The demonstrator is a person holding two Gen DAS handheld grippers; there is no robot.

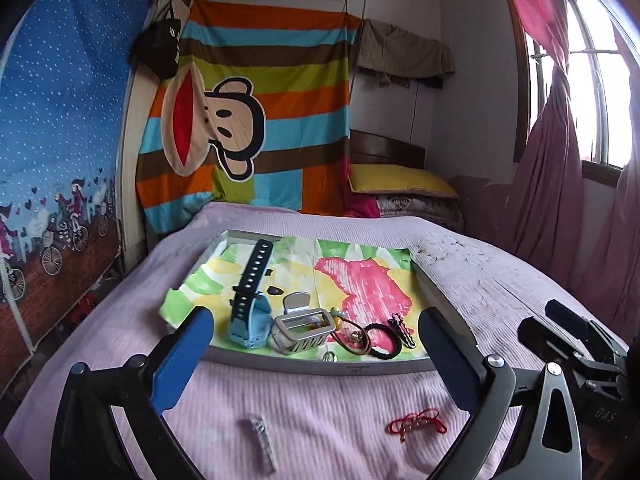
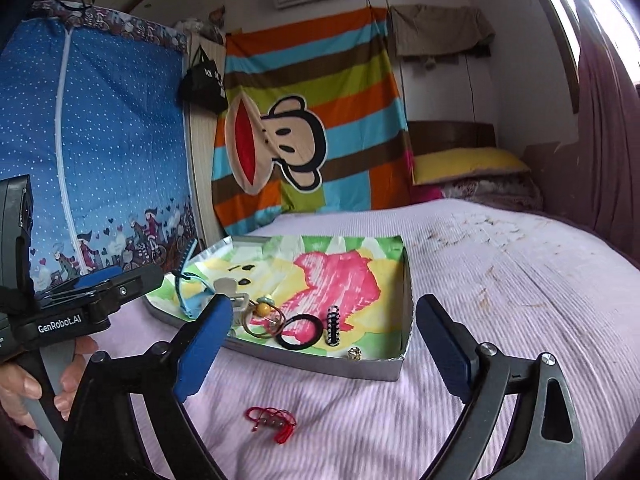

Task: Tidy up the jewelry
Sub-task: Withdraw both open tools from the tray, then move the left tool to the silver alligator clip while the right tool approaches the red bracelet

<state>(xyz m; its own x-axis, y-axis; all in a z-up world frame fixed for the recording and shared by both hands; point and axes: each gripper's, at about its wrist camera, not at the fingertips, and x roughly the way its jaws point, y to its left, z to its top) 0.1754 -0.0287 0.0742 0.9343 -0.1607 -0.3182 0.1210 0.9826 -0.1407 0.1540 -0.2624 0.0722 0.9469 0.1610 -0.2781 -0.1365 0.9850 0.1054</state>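
Left gripper [image 1: 316,344] and right gripper [image 2: 324,332]: both spread wide, holding nothing. Red cord bracelet [image 2: 271,424]: tangled, beaded, lying on the bed [image 2: 500,280] just outside the near edge of the tray [image 2: 320,364].

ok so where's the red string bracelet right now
The red string bracelet lies on the pink bedspread, outside the shallow grey tray, just in front of its near edge. In the left wrist view it sits lower right, right of a small white clip.
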